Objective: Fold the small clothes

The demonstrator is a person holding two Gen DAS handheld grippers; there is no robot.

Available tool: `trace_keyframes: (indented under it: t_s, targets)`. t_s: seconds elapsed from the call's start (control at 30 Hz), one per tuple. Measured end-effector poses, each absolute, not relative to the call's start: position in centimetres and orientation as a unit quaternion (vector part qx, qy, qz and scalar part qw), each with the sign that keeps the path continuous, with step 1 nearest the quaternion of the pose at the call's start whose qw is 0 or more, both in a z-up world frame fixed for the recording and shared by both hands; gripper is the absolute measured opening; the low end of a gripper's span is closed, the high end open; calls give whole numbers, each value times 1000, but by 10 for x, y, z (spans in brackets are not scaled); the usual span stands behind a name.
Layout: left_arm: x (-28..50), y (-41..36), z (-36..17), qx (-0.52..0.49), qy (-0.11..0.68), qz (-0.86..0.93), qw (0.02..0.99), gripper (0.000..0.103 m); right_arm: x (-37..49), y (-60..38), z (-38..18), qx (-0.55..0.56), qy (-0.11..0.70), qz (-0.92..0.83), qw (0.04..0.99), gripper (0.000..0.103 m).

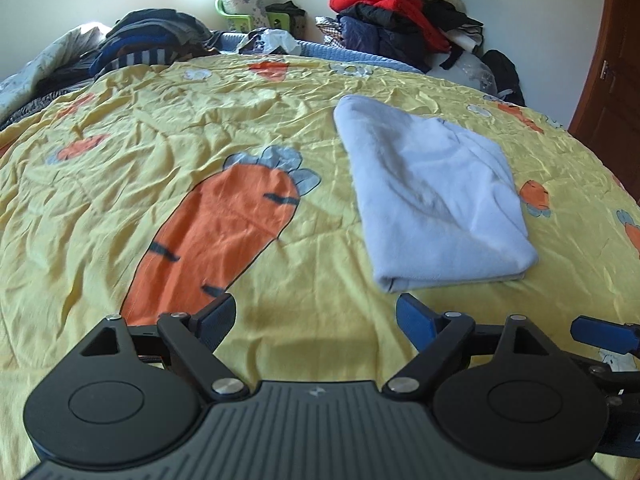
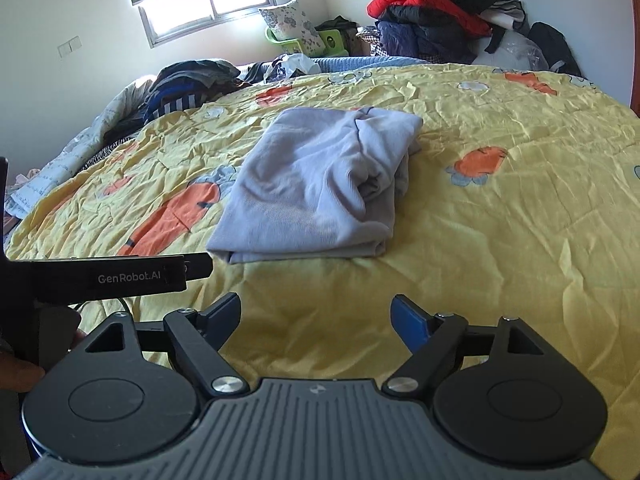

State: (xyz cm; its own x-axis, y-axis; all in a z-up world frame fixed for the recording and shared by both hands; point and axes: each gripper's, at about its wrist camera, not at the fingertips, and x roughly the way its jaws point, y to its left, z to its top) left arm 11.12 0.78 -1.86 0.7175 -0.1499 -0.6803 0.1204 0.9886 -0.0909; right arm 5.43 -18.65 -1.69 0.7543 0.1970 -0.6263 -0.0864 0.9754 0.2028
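Lying folded into a compact rectangle on the bed (image 1: 120,184), the pale blue garment (image 1: 432,200) appears finished; left tongs (image 1: 316,320) and right tongs (image 2: 316,318) both stand apart and empty; further clothes piled at the bed's far edge (image 2: 192,84) likely remain.

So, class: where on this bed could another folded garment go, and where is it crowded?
Free: the yellow carrot-print cover to the right of the folded pale blue garment, and the patch over the big carrot on its other side. Crowded: the clothes heap along the bed's far edge and the jacket pile beyond it.
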Motion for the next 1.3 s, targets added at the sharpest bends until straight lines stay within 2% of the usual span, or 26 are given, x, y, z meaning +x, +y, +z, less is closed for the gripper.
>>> trace_keyframes:
  t_s: [0.1,0.3,0.4,0.67,0.97,1.2,1.3]
  targets:
    - [104,9,-25,-12,363,-64,929,88,52,-183,-23,57,337,57,938,86]
    - [92,8,-37,18,346,-60,936,88,56,-180,-40,12,345,21,938,88]
    - [88,7,-39,24,337,-53,940,97,55,-178,-44,0,342,17,939,90]
    - [82,4,-44,36,320,-38,946,103,55,-178,-43,-7,327,-8,945,90]
    - [83,6,-46,28,319,-38,947,103,55,-185,-47,-19,323,-35,946,93]
    - [83,8,-47,19,321,-40,946,103,58,-196,-53,5,331,-41,943,103]
    - [83,8,-47,19,321,-40,946,103,59,-197,-53,5,331,-42,943,103]
